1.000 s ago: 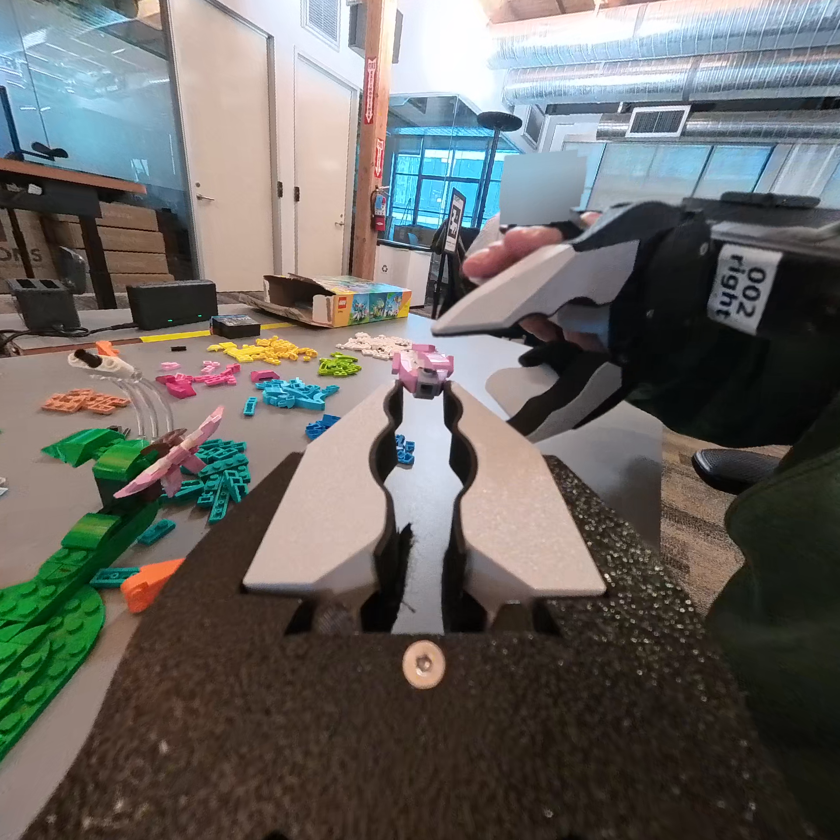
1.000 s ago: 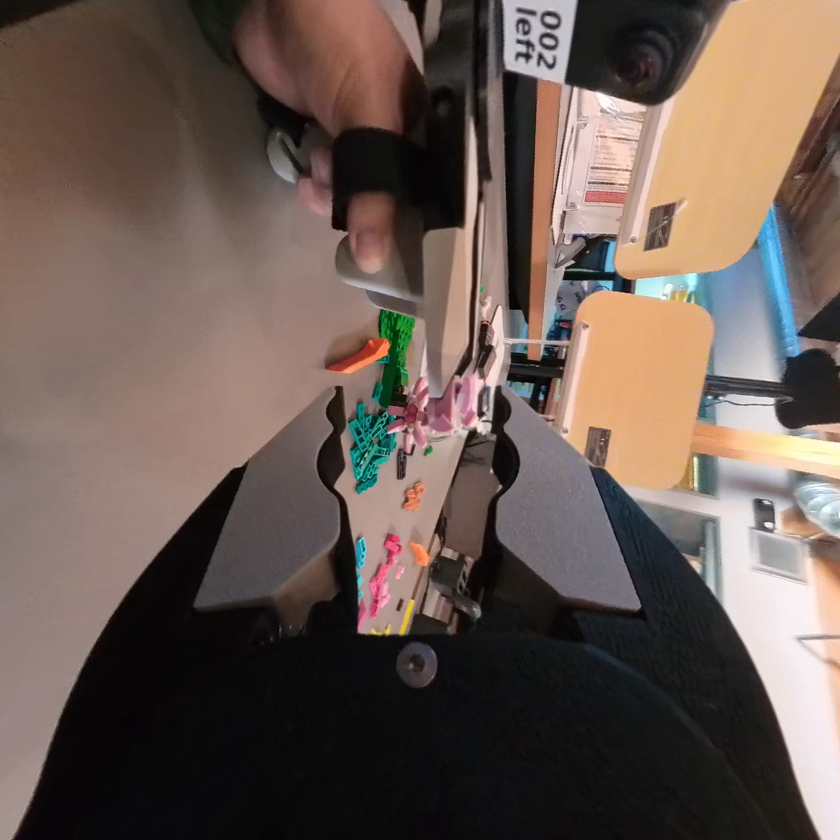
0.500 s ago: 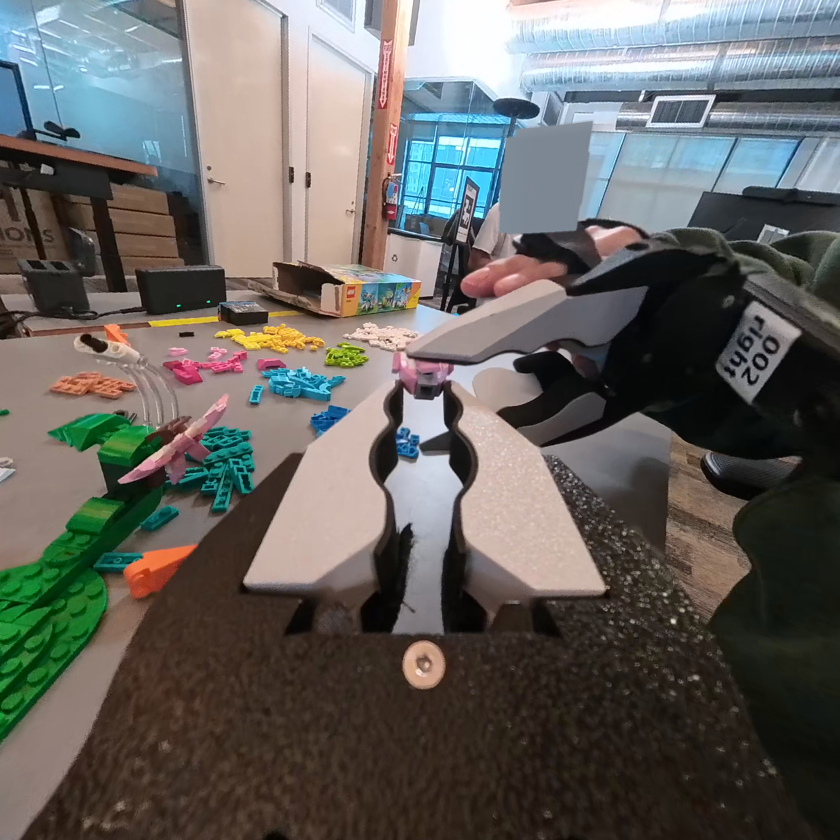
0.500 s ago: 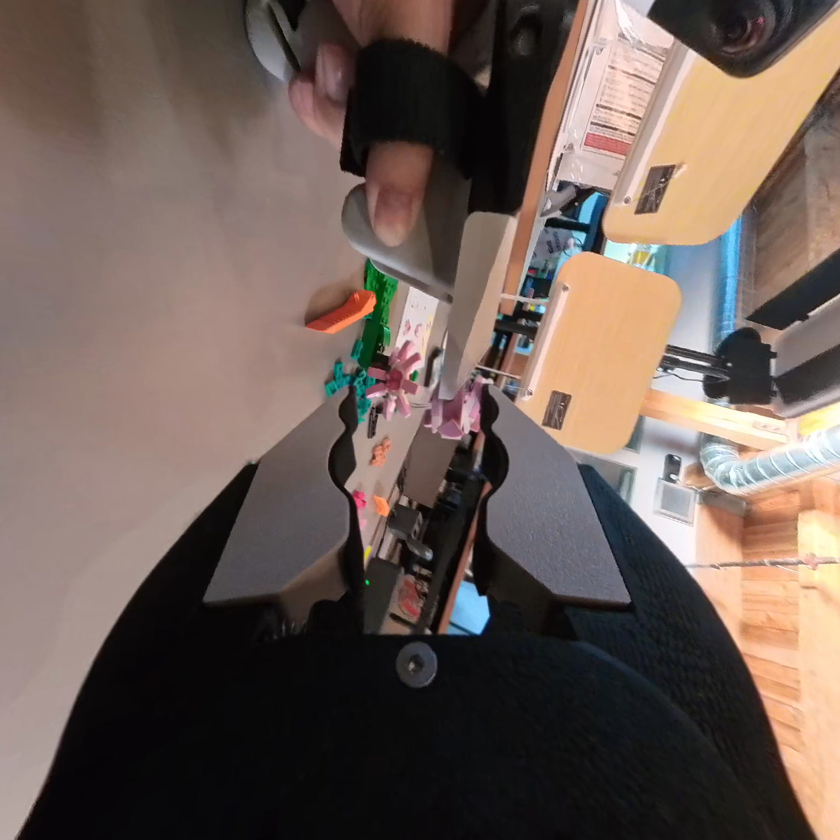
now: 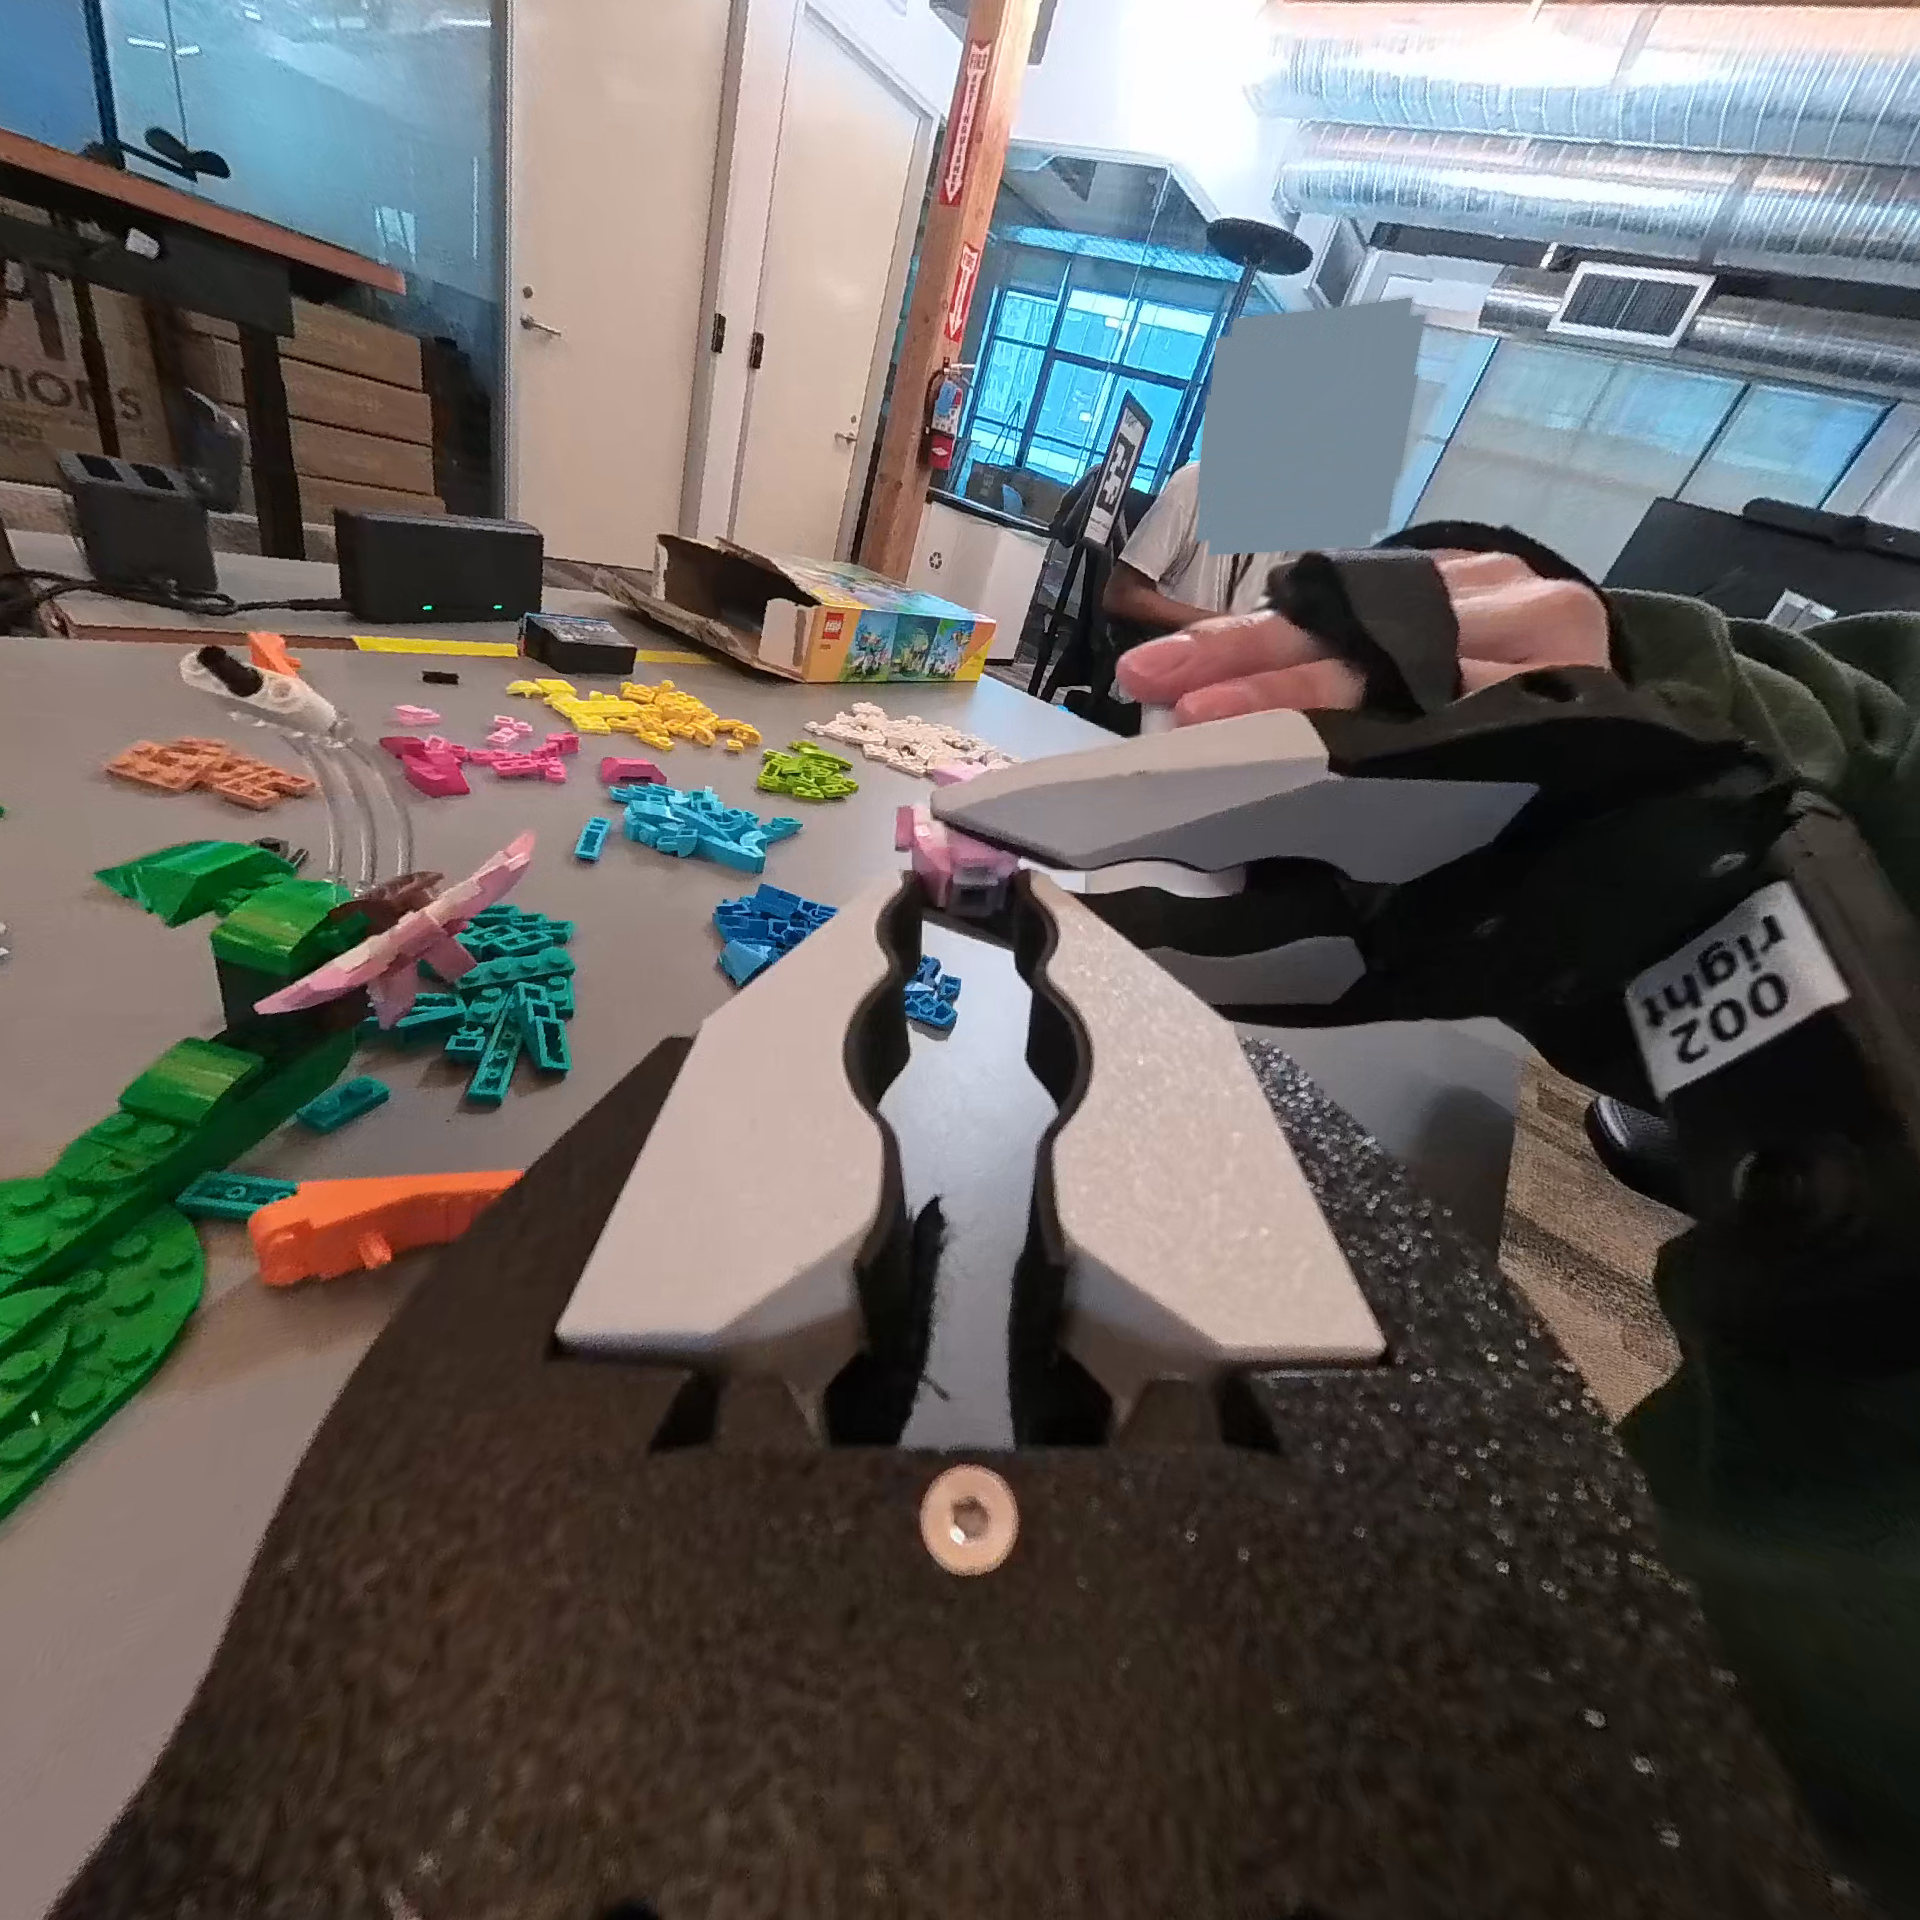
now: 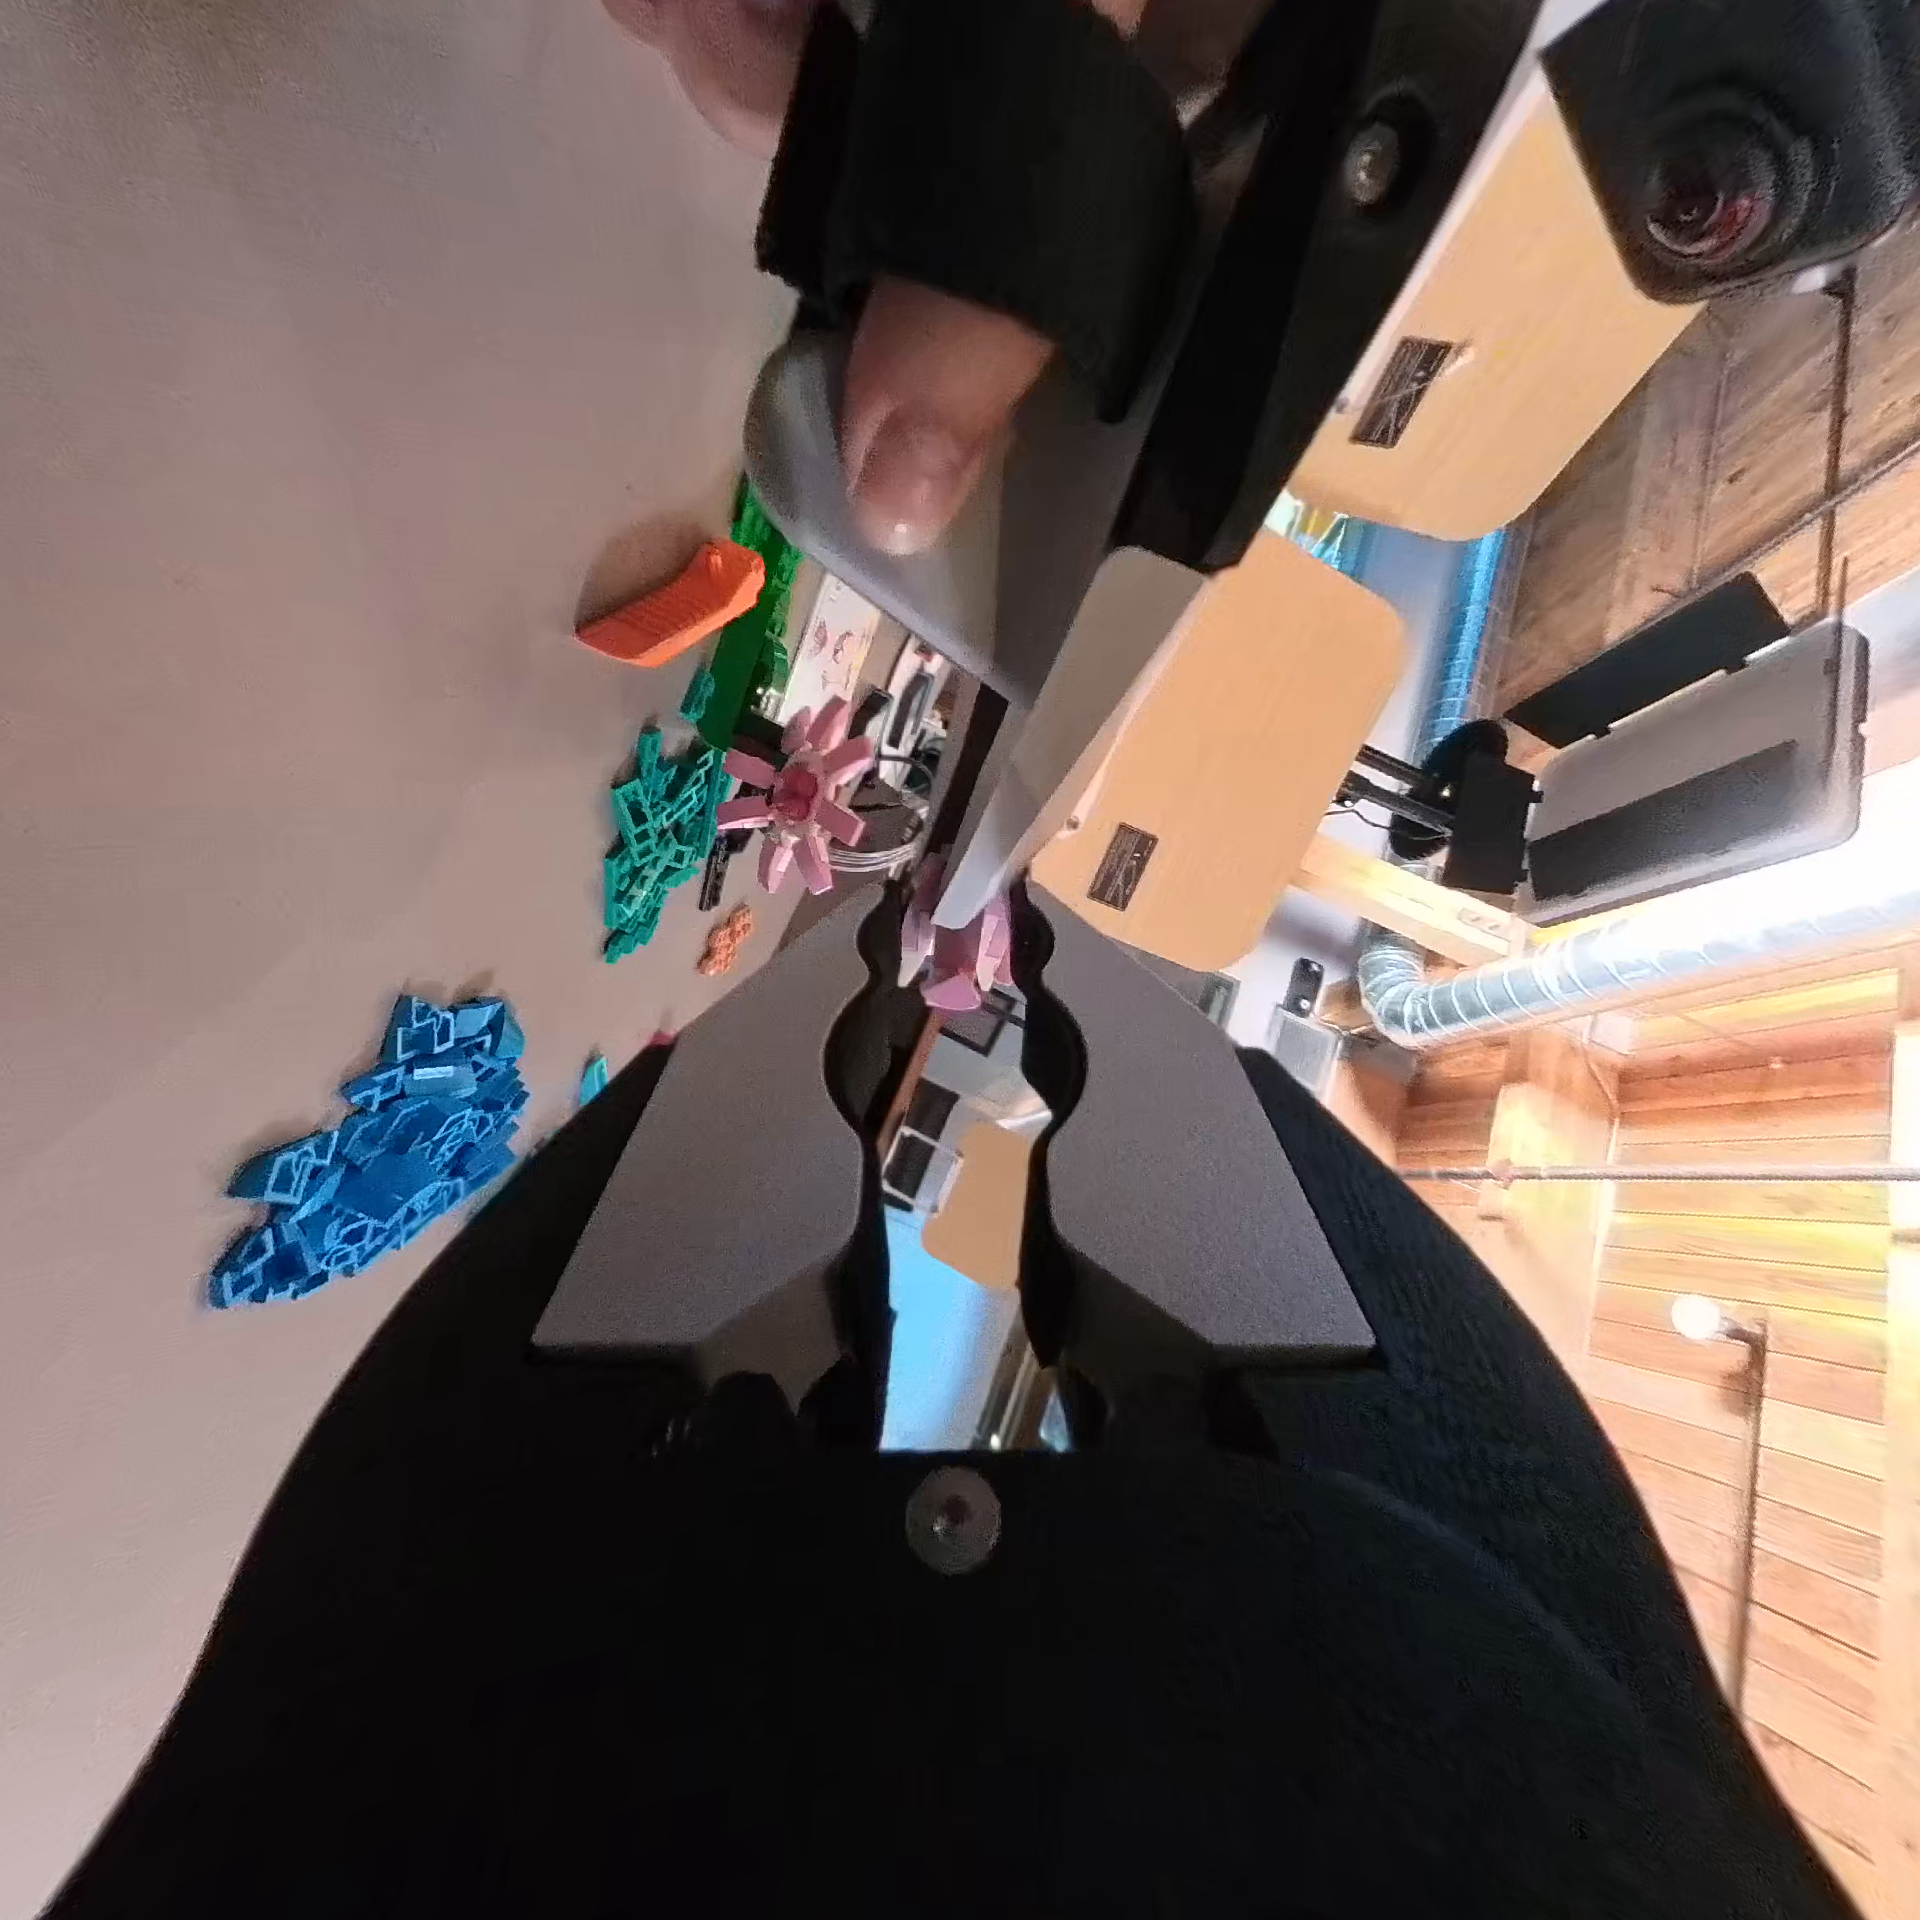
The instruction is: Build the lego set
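Observation:
My left gripper [image 5: 961,883] is shut on a small pink lego assembly [image 5: 951,857] and holds it above the grey table [image 5: 125,977]. The right gripper's upper finger [image 5: 1195,800] lies on top of the pink assembly, its lower finger underneath. In the right wrist view my right gripper [image 6: 954,914] is turned sideways and its two fingers close on the same pink assembly [image 6: 961,961] from both sides. The left gripper's finger [image 6: 1003,821] comes down onto it from above. A green build [image 5: 94,1195] with a pink flower [image 5: 416,925] stands at the left.
Sorted piles of bricks lie on the table: teal [image 5: 509,997], blue [image 5: 774,925], light blue [image 5: 696,821], yellow [image 5: 644,712], white [image 5: 904,732], lime [image 5: 805,774]. An orange piece [image 5: 364,1226] lies near the green build. The set's box [image 5: 862,629] lies at the back. The table's edge runs at the right. Less than 4 cm separates the two grippers' tips. From either gripper's tips it is about 15 cm to the green build [image 5: 94,1195].
The right gripper has moved in toward the left gripper's tips and narrowed its fingers around the pink assembly. The left gripper has kept its hold.

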A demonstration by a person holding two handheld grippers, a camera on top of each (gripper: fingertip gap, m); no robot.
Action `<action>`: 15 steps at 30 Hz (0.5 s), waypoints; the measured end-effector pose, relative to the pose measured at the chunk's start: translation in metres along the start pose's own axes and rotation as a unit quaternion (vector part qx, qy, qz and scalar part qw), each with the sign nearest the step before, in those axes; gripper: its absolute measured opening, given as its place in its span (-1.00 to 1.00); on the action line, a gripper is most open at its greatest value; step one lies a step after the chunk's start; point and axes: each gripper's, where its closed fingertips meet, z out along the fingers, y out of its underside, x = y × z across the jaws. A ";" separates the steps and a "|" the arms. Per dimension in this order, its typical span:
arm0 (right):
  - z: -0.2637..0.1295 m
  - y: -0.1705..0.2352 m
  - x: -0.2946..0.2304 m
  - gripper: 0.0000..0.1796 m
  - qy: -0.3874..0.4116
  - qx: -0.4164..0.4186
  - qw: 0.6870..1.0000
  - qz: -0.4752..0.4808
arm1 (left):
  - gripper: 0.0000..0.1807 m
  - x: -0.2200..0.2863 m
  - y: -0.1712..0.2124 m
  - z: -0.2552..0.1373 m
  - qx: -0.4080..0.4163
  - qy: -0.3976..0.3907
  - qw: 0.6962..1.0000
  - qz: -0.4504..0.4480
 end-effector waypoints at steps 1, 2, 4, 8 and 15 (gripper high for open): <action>0.000 0.000 -0.001 -0.80 -0.003 0.002 1.000 0.000 | -0.83 0.000 0.001 0.000 -0.002 0.000 1.000 0.000; 0.000 0.000 -0.001 -0.80 -0.004 0.002 1.000 -0.005 | -0.83 0.000 0.001 0.001 -0.004 -0.001 1.000 0.000; 0.000 0.000 -0.002 -0.80 -0.007 0.006 1.000 -0.015 | -0.83 0.000 0.002 0.001 -0.009 -0.004 1.000 0.000; -0.001 0.000 -0.005 -0.81 -0.022 0.020 0.999 -0.027 | -0.83 0.000 0.005 0.002 -0.018 -0.005 1.000 0.001; 0.000 0.000 -0.006 -0.81 -0.023 0.028 0.999 -0.040 | -0.84 -0.001 0.006 0.003 -0.021 -0.011 1.000 0.006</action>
